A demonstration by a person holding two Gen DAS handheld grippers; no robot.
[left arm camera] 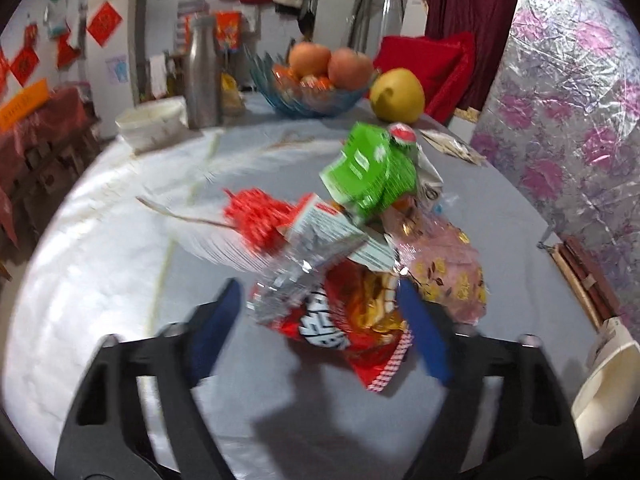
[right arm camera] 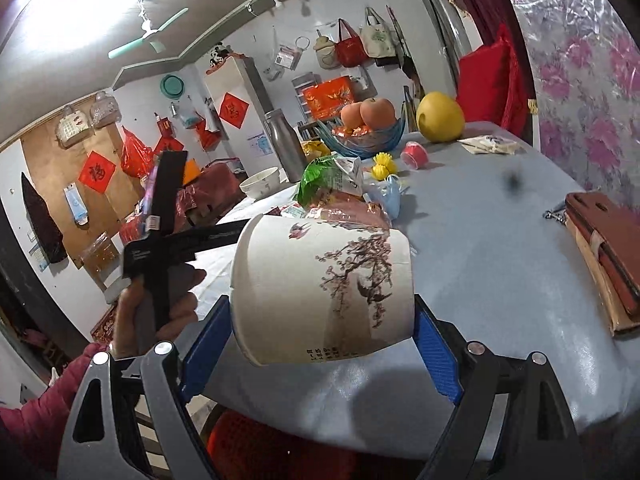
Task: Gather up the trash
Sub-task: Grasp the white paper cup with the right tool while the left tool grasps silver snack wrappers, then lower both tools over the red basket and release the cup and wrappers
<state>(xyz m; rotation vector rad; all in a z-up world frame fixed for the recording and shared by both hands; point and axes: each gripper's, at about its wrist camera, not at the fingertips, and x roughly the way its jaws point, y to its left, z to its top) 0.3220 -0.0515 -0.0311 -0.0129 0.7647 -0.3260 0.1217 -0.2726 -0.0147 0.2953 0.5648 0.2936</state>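
In the left wrist view a heap of snack wrappers lies on the grey table [left arm camera: 120, 280]: a green one [left arm camera: 368, 172], a red-and-white one [left arm camera: 256, 216], a pink one [left arm camera: 448, 272] and a red wrapper [left arm camera: 352, 320] nearest me. My left gripper [left arm camera: 318, 286] is open around the red wrapper; the right pad touches its edge and the left pad stands just clear. My right gripper [right arm camera: 320, 306] is shut on a white paper cup [right arm camera: 320, 280] printed with blossoms, held on its side. A hand [right arm camera: 160, 304] holds the left gripper's black body beside it.
At the table's far side stand a blue glass fruit bowl [left arm camera: 312, 96], a yellow pomelo [left arm camera: 396, 94], a steel bottle [left arm camera: 202, 72] and a white bowl [left arm camera: 154, 120]. A brown wallet [right arm camera: 604, 248] lies at the right edge. A blue face mask [right arm camera: 386, 196] and a red cap [right arm camera: 414, 154] lie behind the heap.
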